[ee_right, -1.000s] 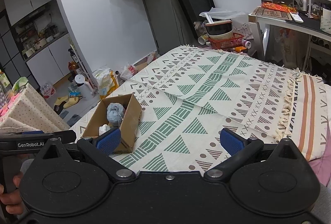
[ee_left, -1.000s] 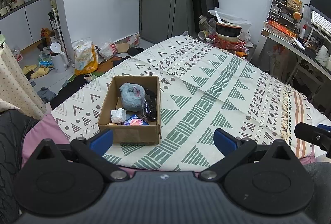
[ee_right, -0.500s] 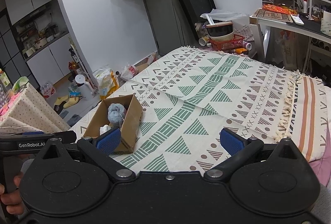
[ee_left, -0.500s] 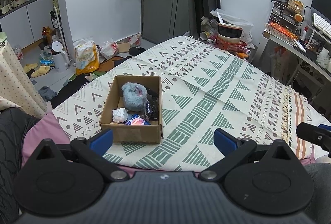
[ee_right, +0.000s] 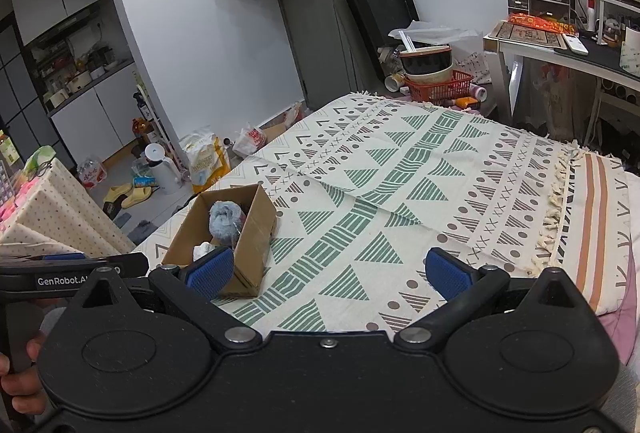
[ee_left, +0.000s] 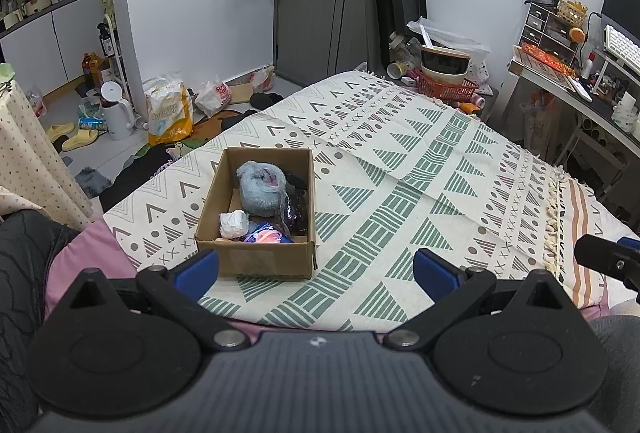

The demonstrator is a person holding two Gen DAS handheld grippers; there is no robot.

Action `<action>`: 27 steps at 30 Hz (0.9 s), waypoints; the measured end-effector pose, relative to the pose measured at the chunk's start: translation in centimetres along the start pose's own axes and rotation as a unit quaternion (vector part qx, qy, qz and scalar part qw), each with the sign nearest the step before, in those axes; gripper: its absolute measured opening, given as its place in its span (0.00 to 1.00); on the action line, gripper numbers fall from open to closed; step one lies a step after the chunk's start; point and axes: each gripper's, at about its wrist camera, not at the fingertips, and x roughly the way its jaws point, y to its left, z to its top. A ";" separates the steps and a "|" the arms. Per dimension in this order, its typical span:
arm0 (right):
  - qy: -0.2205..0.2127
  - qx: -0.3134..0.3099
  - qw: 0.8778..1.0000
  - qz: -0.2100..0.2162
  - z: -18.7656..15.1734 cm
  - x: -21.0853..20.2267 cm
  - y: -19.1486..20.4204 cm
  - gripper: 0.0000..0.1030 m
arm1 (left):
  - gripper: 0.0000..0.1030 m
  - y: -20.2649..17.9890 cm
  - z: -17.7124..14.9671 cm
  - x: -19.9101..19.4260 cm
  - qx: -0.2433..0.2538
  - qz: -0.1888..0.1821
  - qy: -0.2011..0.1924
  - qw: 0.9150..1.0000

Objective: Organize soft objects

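The open brown cardboard box sits on the cream bedspread with green triangle pattern, at about 11 o'clock from the left gripper and near it. Inside the box, a fluffy grey-blue soft ball lies at the far end, a white crumpled cloth and a pink-and-blue packet at the near end, and a dark item in clear wrap along the 3 o'clock wall. The left gripper has its blue pads spread wide and holds nothing. The right gripper is also wide apart and empty; the box is at its 10 o'clock. A hand grips the left handle.
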 end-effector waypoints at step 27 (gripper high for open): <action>0.001 0.005 1.000 -0.008 -0.1 0.4 0.1 1.00 | 0.99 -0.3 0.1 -0.1 0.011 -0.009 -0.008 1.000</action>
